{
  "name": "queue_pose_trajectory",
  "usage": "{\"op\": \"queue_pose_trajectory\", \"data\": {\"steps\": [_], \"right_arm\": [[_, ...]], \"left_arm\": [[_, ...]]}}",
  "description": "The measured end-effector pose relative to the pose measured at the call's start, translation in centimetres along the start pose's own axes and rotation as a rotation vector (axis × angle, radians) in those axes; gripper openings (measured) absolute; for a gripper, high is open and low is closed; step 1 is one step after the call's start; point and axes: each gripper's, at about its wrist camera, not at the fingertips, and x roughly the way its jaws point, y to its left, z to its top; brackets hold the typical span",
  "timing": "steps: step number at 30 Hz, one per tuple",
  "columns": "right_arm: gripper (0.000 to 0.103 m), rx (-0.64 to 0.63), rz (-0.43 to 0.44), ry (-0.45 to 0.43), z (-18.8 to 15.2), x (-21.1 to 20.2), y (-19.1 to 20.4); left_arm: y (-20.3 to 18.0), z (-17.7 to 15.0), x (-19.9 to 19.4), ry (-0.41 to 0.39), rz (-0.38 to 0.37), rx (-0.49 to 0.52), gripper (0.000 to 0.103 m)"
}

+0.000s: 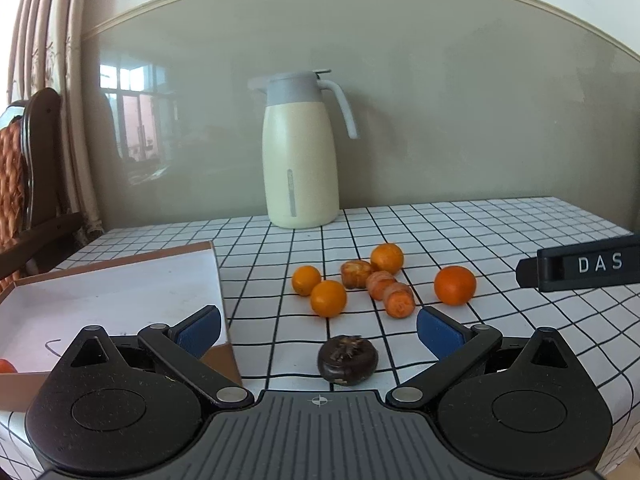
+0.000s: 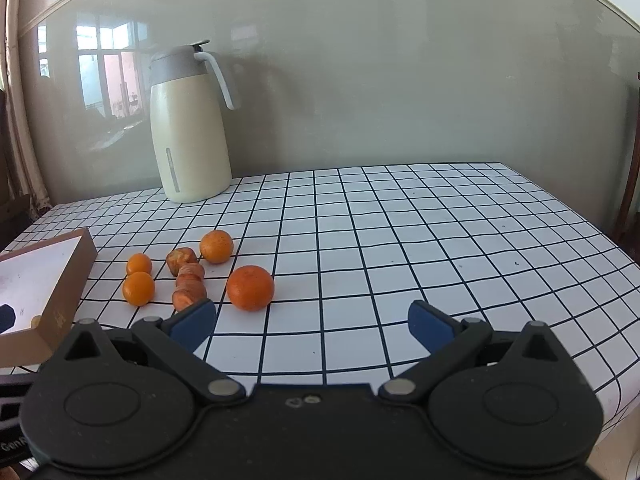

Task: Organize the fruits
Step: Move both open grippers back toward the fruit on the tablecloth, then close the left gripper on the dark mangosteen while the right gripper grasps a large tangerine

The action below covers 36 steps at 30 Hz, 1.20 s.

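Several small oranges lie on the checkered tablecloth; the largest orange (image 1: 455,285) (image 2: 250,287) is the rightmost. Three carrot chunks (image 1: 390,294) (image 2: 189,285) lie among them. A dark brown round fruit (image 1: 347,359) lies between the open jaws of my left gripper (image 1: 319,332), close to its base. A shallow brown box with a white inside (image 1: 112,300) (image 2: 36,280) sits at the left; an orange fruit (image 1: 6,366) shows at its near left corner. My right gripper (image 2: 312,320) is open and empty, right of the largest orange.
A cream thermos jug with a grey lid (image 1: 300,152) (image 2: 190,124) stands at the back by the wall. A wooden chair (image 1: 32,184) stands left of the table. The right gripper's side (image 1: 580,268) shows at the right of the left wrist view.
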Motion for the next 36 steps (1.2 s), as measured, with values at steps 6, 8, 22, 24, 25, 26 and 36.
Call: {"op": "queue_pose_trajectory", "data": {"steps": [6, 8, 22, 24, 25, 26, 36], "right_arm": [[0.097, 0.014, 0.025, -0.01, -0.1, -0.4, -0.2], [0.097, 0.014, 0.032, -0.015, -0.1, -0.4, -0.1], [0.097, 0.021, 0.06, 0.001, -0.4, -0.2, 0.1], [0.097, 0.025, 0.063, 0.004, -0.4, -0.1, 0.0], [0.097, 0.025, 0.064, 0.004, -0.4, 0.0, 0.0], [0.097, 0.025, 0.065, 0.003, -0.4, 0.0, 0.0], [0.096, 0.019, 0.077, 0.005, -0.5, 0.3, 0.4]], "left_arm": [[-0.6, -0.3, 0.2, 0.0, -0.005, 0.022, 0.103], [-0.7, -0.3, 0.3, 0.006, -0.009, 0.024, 0.103], [-1.4, -0.9, 1.6, 0.062, -0.013, 0.025, 0.103], [-1.5, -1.0, 1.7, 0.07, -0.015, 0.019, 0.102], [-1.6, -1.0, 1.8, 0.072, -0.015, 0.018, 0.099], [-1.7, -1.0, 1.9, 0.075, -0.015, 0.019, 0.097], [-1.9, -1.3, 2.5, 0.114, -0.027, -0.007, 0.086]]}}
